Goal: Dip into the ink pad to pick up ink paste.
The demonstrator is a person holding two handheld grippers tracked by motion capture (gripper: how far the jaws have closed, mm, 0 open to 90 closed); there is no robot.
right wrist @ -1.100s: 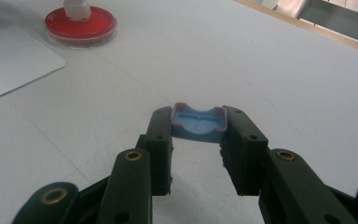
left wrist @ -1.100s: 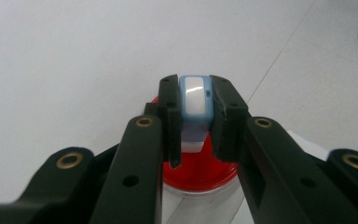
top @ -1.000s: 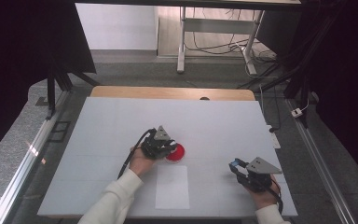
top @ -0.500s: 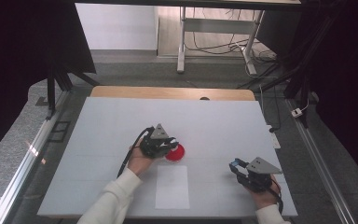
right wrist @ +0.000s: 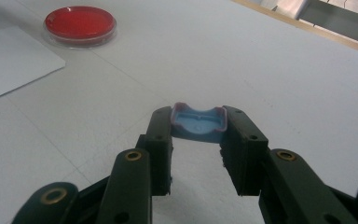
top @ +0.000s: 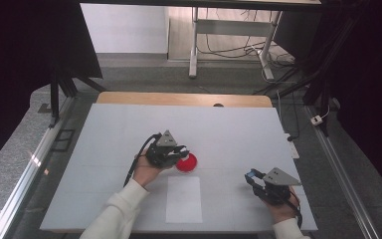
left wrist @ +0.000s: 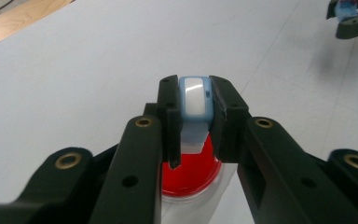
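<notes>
White tabletop [top: 119, 149] spreads under both hands, a paper sheet [top: 184, 199] lying near the front edge. Just beyond it sits the red dish [top: 186, 163]. Above that dish the left gripper [left wrist: 195, 121] is clamped on a pale blue stick [left wrist: 195, 100]; tilted carelessly, it could gouge the red layer. At the right, the right gripper [right wrist: 198, 140] pinches a blue cap [right wrist: 198, 122], which might slip free.

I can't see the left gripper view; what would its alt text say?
Two black jaws of the left gripper clamp a small light-blue piece above a round red dish on a white table. The other gripper, holding something blue, shows at the top right corner.
</notes>
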